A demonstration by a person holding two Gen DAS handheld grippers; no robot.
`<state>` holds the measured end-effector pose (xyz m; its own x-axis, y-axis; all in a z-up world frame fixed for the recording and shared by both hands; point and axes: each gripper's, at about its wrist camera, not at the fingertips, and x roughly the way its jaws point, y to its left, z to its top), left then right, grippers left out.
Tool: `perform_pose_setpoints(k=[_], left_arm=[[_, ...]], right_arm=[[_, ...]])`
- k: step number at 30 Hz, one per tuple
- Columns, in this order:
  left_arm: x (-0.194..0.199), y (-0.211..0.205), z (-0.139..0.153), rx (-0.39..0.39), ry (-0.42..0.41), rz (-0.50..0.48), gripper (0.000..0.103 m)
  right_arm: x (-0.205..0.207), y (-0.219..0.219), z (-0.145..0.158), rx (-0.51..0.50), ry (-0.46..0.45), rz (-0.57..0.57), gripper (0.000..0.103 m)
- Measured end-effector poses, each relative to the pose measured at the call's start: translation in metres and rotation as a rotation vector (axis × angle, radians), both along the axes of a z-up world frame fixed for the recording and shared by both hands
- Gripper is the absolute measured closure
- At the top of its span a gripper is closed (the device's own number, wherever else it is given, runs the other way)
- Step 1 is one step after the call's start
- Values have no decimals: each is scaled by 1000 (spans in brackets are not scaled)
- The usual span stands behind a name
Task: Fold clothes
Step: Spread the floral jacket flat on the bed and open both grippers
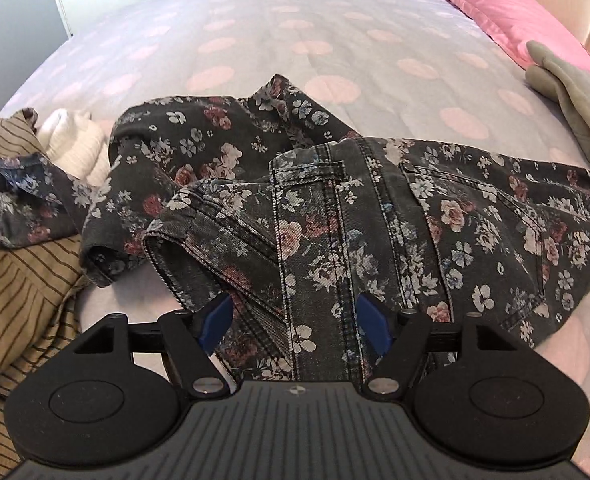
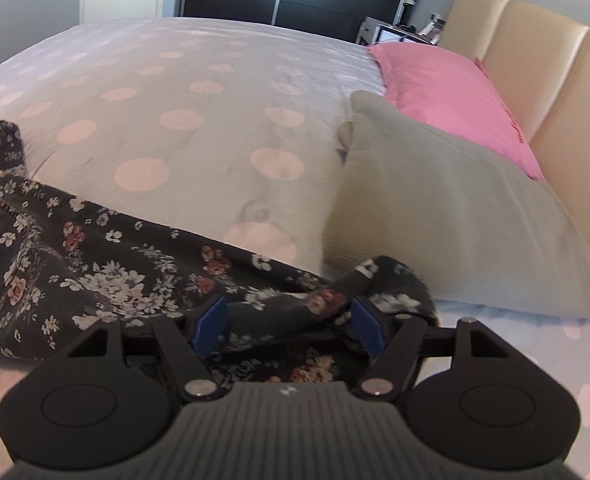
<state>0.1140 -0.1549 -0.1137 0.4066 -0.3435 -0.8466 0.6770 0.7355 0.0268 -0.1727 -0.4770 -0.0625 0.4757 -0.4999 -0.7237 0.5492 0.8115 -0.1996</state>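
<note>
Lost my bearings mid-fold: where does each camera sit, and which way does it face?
Left wrist: on the left gripper, open over the floral jeans' waistband, facing across the bed.
Right wrist: on the right gripper, open over the jeans' leg end, facing the grey garment.
Shared: jeans, bed, pink pillow, grey garment.

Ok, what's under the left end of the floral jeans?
The floral jeans drape their left leg over a tan striped garment, with a cream knit just behind. Elsewhere they lie on the dotted bedspread. Whatever is under the bunched middle is covered.
</note>
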Motion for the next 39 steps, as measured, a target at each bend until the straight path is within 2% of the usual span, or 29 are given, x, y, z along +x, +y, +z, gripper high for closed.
perform_pose_setpoints(k=[5, 7, 8, 9, 10, 11, 14, 18, 21, 23, 24, 28, 32, 35, 39], left_arm=[[5, -3, 1, -86, 7, -12, 36], [6, -5, 2, -122, 16, -24, 39], [5, -7, 2, -130, 19, -36, 47], [4, -9, 3, -127, 11, -45, 50], [2, -11, 4, -122, 0, -54, 59], [0, -13, 4, -116, -11, -63, 71], [-4, -16, 9, -107, -42, -73, 87], [-8, -12, 19, -128, -60, -83, 93], [-16, -8, 28, -124, -82, -104, 95], [-23, -4, 36, -116, -97, -108, 103], [-26, -1, 40, -104, -113, -97, 103], [-29, 21, 54, -134, -68, -75, 103], [-31, 36, 51, -132, -35, -55, 103], [-25, 48, 48, -153, 22, -23, 102], [-22, 60, 49, -146, 20, 21, 99]], right_arm=[[11, 0, -6, 21, 27, 35, 32], [12, 0, -10, 25, 53, 45, 37], [13, 0, -12, 27, 66, 51, 52], [13, 0, -14, 28, 79, 56, 69], [13, 0, -16, 36, 89, 59, 77], [11, -1, -17, 52, 93, 58, 88], [5, -4, -18, 76, 103, 46, 100], [-2, -4, -15, 88, 114, 36, 103], [-7, 0, -12, 105, 121, 43, 103], [-11, 3, -10, 117, 129, 47, 103], [-12, 5, -11, 123, 138, 49, 103], [-19, 13, -13, 126, 162, 37, 103], [-27, 14, -19, 174, 202, 12, 103], [-35, 15, -26, 205, 238, -6, 103], [-48, 19, -32, 227, 267, -19, 103]])
